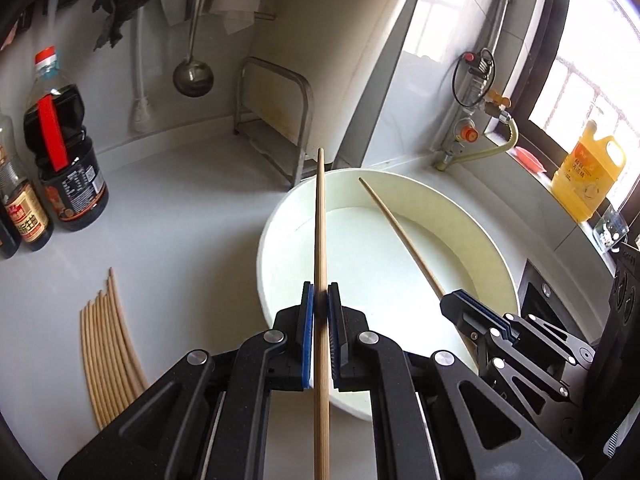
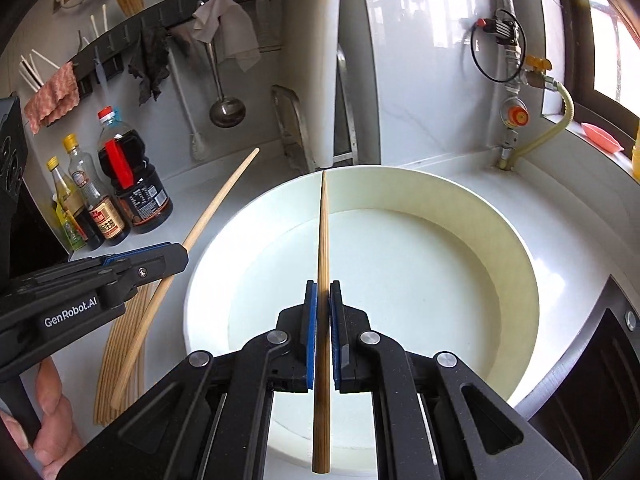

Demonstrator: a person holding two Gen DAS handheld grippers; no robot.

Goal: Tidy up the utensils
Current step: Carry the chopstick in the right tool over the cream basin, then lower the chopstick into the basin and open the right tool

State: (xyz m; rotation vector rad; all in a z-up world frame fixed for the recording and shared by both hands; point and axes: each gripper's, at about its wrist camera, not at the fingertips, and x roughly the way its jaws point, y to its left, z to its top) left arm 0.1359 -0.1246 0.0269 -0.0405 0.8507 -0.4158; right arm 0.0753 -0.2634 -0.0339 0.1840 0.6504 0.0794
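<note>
Left wrist: left tool (image 1: 319,300) clamped on one chopstick (image 1: 320,216), gripped mid-length so it balances; long axis runs straight along the fingers, tip pointing away over the white basin (image 1: 280,216). Finished bundle of chopsticks (image 1: 106,344) lies on the table (image 1: 180,208), left of the basin, roughly parallel. Likely carrying one more to join it.

Right wrist: right tool (image 2: 323,300) pinched on its own chopstick (image 2: 323,232), same hold, axis forward over the basin, tip toward the far rim.

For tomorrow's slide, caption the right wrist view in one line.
Right tongs clamp a chopstick above an empty white basin; more chopsticks lie beside it.
</note>
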